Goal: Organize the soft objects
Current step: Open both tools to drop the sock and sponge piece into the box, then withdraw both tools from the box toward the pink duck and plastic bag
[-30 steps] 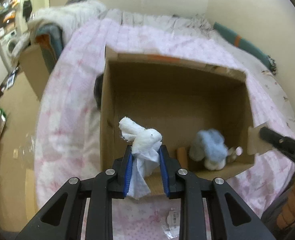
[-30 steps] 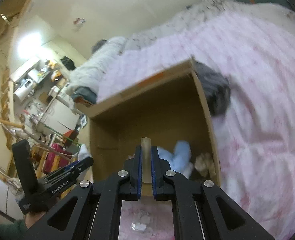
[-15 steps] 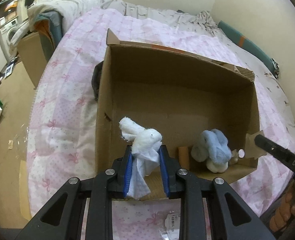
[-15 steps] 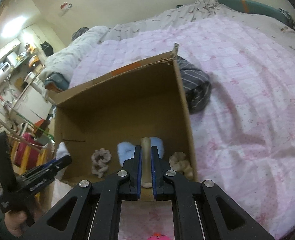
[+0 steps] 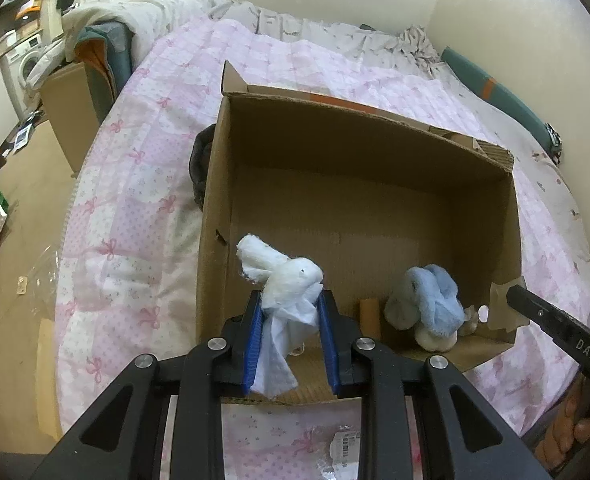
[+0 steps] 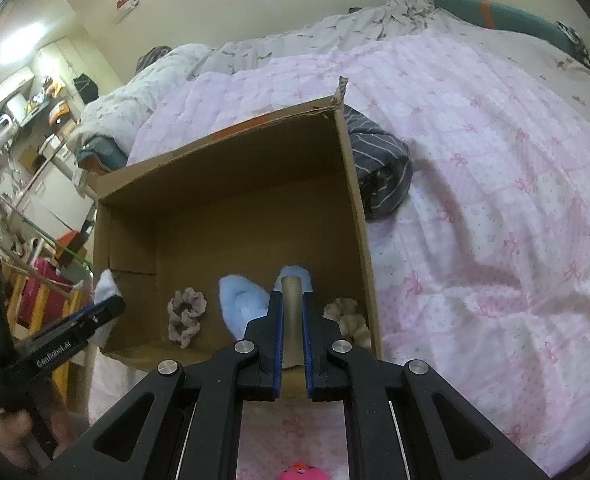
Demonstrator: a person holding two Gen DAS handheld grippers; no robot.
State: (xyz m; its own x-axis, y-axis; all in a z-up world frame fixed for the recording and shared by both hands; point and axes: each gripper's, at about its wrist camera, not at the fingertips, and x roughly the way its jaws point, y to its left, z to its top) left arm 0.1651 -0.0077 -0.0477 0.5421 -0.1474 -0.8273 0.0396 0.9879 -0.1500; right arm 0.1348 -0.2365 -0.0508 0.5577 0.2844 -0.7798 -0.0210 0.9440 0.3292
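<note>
the small white plush rabbit with a thin cloth body (image 5: 285, 280) looked fuzzy at the head and ears, its limp fabric hanging down between the blue pads. the left gripper (image 5: 289, 300) was closed on it at the neck, holding it just above the near edge of the open brown cardboard box (image 5: 359, 136). the right gripper (image 6: 293, 312) had its jaws nearly together, pinching an upright tan cardboard tube (image 6: 292, 316) over the near side of the same box.

inside the box a fluffy light blue plush toy (image 5: 431, 304) sat on the floor near the front right corner, with a short tan cylinder (image 5: 370, 314) standing just beside it. from the right wrist view a mauve ruffled fabric scrunchie (image 6: 187, 314) lay left of the blue plush and a cream ruffled scrunchie (image 6: 349, 318) lay against the right wall.

the box rested on a pink quilted bedspread with bow prints (image 6: 495, 200). a dark grey striped garment (image 6: 379, 168) was bunched against the box's outer wall.
</note>
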